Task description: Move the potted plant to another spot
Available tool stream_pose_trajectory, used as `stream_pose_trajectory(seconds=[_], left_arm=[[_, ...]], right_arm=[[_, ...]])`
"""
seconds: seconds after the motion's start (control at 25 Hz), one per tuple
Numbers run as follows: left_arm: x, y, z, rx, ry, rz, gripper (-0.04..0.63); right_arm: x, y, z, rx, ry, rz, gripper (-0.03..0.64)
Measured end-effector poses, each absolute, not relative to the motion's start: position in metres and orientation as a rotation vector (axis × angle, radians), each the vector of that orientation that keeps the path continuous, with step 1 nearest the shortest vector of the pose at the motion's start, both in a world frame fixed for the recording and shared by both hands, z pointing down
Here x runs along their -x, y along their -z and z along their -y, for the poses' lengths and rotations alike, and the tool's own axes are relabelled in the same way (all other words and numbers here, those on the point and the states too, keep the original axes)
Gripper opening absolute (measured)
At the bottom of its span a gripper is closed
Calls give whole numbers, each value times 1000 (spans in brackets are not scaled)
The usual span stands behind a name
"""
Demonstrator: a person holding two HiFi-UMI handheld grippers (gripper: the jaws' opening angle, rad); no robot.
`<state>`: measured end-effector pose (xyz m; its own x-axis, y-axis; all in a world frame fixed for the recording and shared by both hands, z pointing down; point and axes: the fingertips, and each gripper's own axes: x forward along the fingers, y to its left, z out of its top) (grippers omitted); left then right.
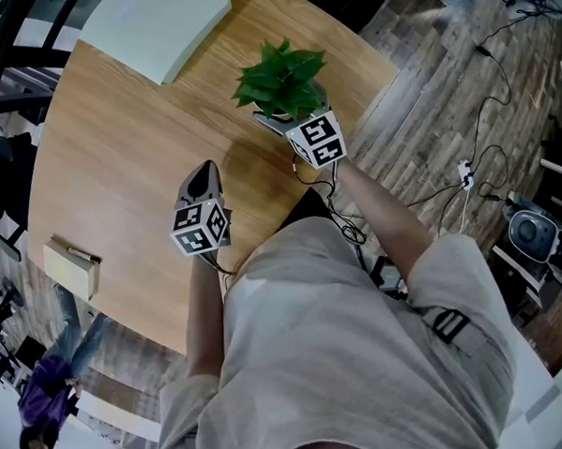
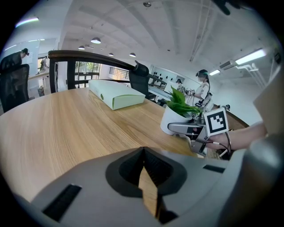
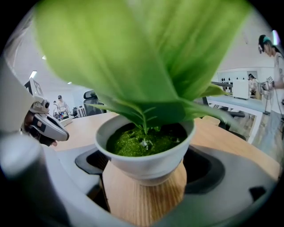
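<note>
**Right gripper on the pot, left gripper idle**

Potted plant (image 1: 281, 78) stands in the upper centre of the head view, on the round wooden table (image 1: 127, 152), close to the table's right-hand edge. Green leaves spread over a white bowl-shaped pot with green moss inside.

Right gripper (image 1: 287, 118) reaches in from below. In its own view the jaws are set wide with the pot between them. The dark pads (image 3: 91, 162) sit against the bowl's wall on either side, and no table shows between pad and pot. The pot's base rests on the wood. Leaves fill the upper half of that view.

Left gripper (image 1: 201, 176) hovers at the middle of the head view, lower left of the plant and well apart from it. Its jaws meet at the tips, nothing between them, only a sliver of table behind.

Pale green box (image 1: 153, 28) lies at the upper left of the table.
</note>
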<state>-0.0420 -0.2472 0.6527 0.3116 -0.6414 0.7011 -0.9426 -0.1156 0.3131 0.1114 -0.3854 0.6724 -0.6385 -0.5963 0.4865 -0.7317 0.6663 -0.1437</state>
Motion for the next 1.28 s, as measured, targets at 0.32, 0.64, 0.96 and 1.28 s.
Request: stream_pose_trajectory(seconds=[0.32,0.64,0.96,1.28], left_arm=[[35,-654,250,-1841,-509,1397,12],[31,-653,241,-1834,-506,1383,12],[41,-658,223,-1816,-486,1401,12],[56,-656,207,-1782,-425,1451,12]], right_arm=[[-118,-674,371,-1023,-473,2459,516],[-123,-678,350,-1008,-541,2421,514],[-129,-687,320,-1006,-604,2380,509],[-123,-679,288,-950,-601,2362,381]])
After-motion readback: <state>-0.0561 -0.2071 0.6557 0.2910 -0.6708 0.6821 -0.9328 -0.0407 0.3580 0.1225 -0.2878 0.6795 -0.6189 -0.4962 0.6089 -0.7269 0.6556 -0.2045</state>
